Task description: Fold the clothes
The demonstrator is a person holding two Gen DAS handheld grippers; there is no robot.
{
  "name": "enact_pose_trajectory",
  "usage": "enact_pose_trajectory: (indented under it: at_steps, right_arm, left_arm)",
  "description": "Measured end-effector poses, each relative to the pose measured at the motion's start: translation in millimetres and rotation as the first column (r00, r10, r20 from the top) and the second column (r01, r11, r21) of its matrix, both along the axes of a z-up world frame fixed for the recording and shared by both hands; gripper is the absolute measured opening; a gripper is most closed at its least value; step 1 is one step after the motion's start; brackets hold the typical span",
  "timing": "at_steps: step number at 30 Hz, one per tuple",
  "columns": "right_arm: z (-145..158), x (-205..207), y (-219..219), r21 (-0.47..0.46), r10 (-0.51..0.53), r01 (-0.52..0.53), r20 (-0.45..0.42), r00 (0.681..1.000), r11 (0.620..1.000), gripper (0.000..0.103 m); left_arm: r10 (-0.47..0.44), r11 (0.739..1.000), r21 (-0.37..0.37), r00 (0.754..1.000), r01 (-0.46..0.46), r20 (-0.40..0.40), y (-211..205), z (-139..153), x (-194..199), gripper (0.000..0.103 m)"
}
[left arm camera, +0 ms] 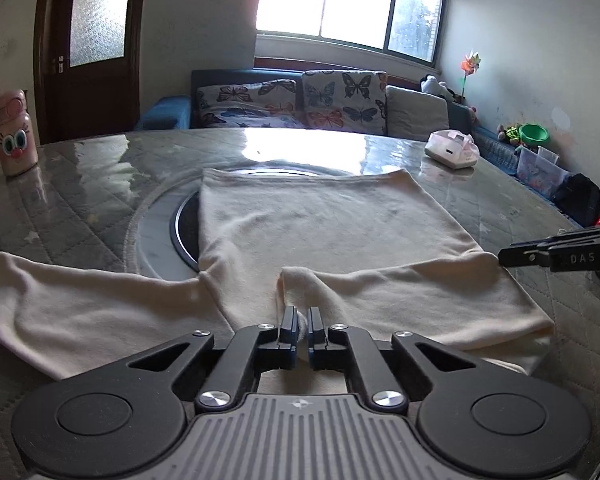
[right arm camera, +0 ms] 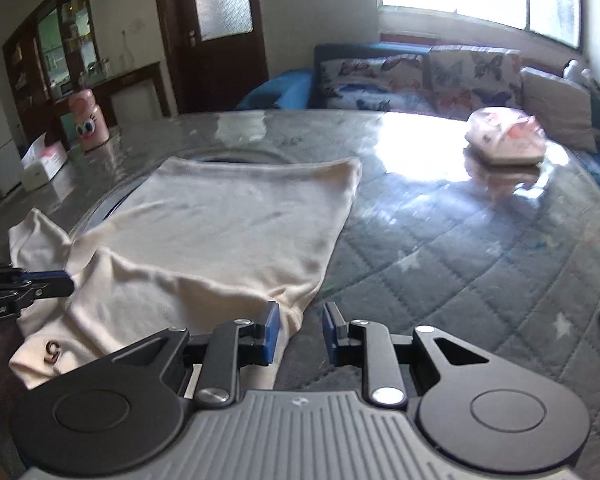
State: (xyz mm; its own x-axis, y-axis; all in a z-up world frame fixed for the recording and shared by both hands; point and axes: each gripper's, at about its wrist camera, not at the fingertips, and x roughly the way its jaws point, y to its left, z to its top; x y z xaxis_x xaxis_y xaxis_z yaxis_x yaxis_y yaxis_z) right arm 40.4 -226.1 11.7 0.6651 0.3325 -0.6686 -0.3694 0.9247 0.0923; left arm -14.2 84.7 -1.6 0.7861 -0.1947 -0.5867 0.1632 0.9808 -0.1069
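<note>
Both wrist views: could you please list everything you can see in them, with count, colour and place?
shirt: one, cream, spread on the table, one sleeve folded in
table: one, grey quilted cover under glossy film
bottle: one, pink with cartoon face, far left of table
tissue pack: one, pink-white, far right of table
sofa: one, blue, butterfly cushions, under the window
left gripper: black, shut on shirt fabric
right gripper: black, blue pads, open at shirt's edge
</note>
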Motion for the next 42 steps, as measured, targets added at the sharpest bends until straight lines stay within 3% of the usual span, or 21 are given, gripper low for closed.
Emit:
enact_pose_trajectory:
  at_steps: [7,12,20,28,31,32,33,36,42]
  right_arm:
    - [-7.9,1.0,8.6,-0.053,0.016,-0.016,0.01,1.0,0.998,0.022]
    - [4.1,-5.6,4.9,-0.045,0.009,-0.007,0.04,0.999,0.999,0.023]
    - [6.3,-28.4,20.1,-0.023,0.098,-0.098,0.038,0.994,0.995,0.022]
    - [7.3,-35.1,38.3,-0.06,0.185,-0.185,0.003,0.983,0.981,0.023]
    - [13.5,-29.3,51.0,-0.059,0.226,-0.225,0.005,0.974,0.973,0.023]
    - [14.9,-25.9,58.4,-0.057,0.243,-0.242,0.005,0.97,0.968,0.023]
    - [15.6,-21.7,66.8,-0.052,0.261,-0.26,0.004,0.965,0.964,0.023]
    - [13.9,-9.1,92.0,-0.035,0.304,-0.304,-0.007,0.953,0.952,0.023]
    - [2.6,9.1,142.2,-0.016,0.377,-0.378,-0.032,0.926,0.926,0.022]
  left_arm:
    - [0.01,0.999,0.041,1.0,-0.009,-0.011,1.9,-1.9,-6.8,0.005]
    - [0.019,0.999,0.05,1.0,-0.019,-0.004,7.6,3.9,-11.1,0.006]
    - [-0.021,1.0,0.008,0.999,0.021,0.026,-4.9,9.6,-9.8,0.008]
    - [-0.034,0.999,0.006,0.999,0.034,-0.016,-3.6,-7.6,-6.7,0.009]
    - [-0.019,1.0,-0.006,1.0,0.019,-0.009,4.3,-3.4,-10.7,0.016]
    - [-0.006,1.0,-0.01,1.0,0.006,-0.005,8.2,-1.6,-12.0,0.023]
    - [0.008,1.0,-0.015,1.0,-0.008,0.0,12.5,0.5,-13.4,0.036]
    - [0.064,0.998,-0.021,0.998,-0.064,0.025,28.5,6.8,-17.1,0.056]
    - [0.2,0.98,-0.015,0.979,-0.199,0.049,70.1,11.9,-18.6,0.064]
